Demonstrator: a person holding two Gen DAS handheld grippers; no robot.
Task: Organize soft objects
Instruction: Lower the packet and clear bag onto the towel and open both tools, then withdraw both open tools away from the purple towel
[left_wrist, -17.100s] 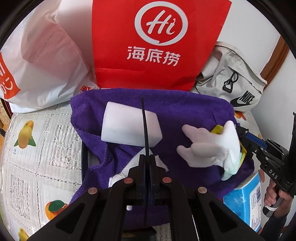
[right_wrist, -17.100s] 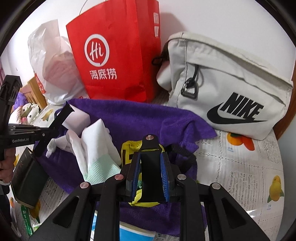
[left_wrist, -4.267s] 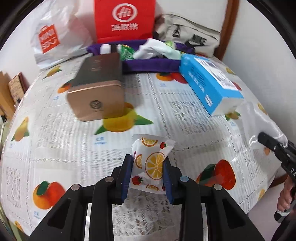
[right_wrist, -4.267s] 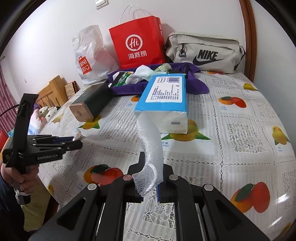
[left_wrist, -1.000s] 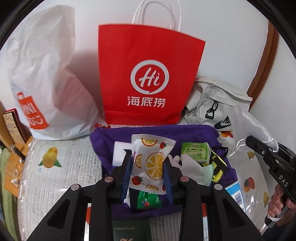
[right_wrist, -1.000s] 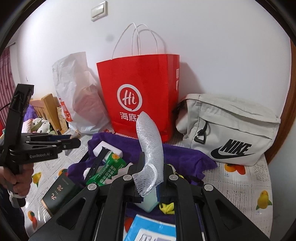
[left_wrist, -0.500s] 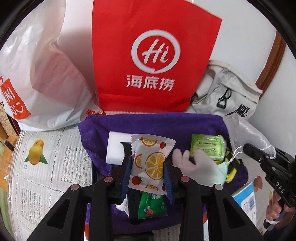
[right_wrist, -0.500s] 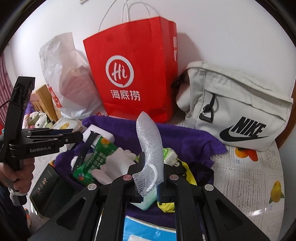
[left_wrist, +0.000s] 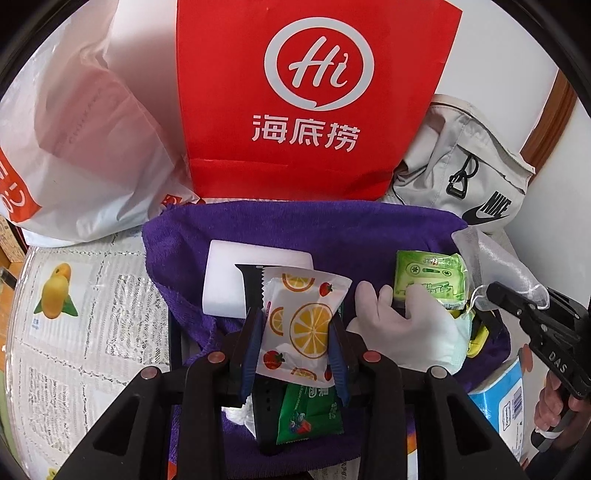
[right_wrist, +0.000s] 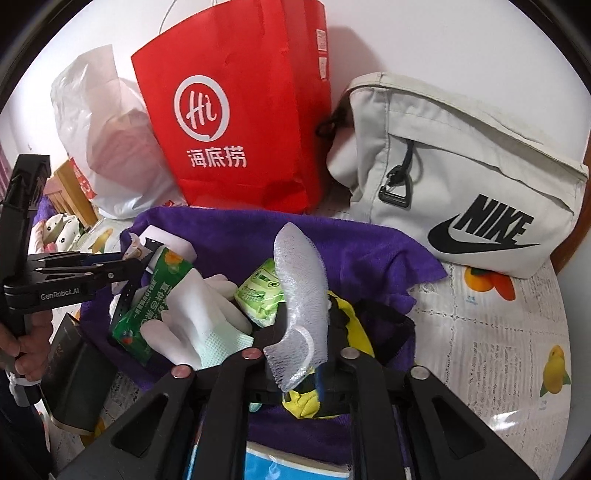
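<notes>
Left wrist view: left tool (left_wrist: 297, 328) clamped on the fruit-print packet (left_wrist: 301, 325), blue pads pressing both edges, jaws partly apart to the packet's width. It hangs over the purple towel (left_wrist: 295, 229), above the white block (left_wrist: 225, 284) and the green packet (left_wrist: 308, 413).

Right wrist view: right tool (right_wrist: 295, 363) with jaws opening; the clear mesh sleeve (right_wrist: 301, 291) stands between them, lower end at the pads, leaning loose. Below lie the white glove (right_wrist: 199, 317), the light-green pack (right_wrist: 260, 295) and a yellow-black item (right_wrist: 351, 325), all on the towel.

Step in hand, as judged: delivery of both soft pieces onto the towel pile. Right release under way; left not yet released.

Next move calls for: spread the left jaws so the packet drops onto a free patch of towel; back the right tool off without dragging the sleeve.
</notes>
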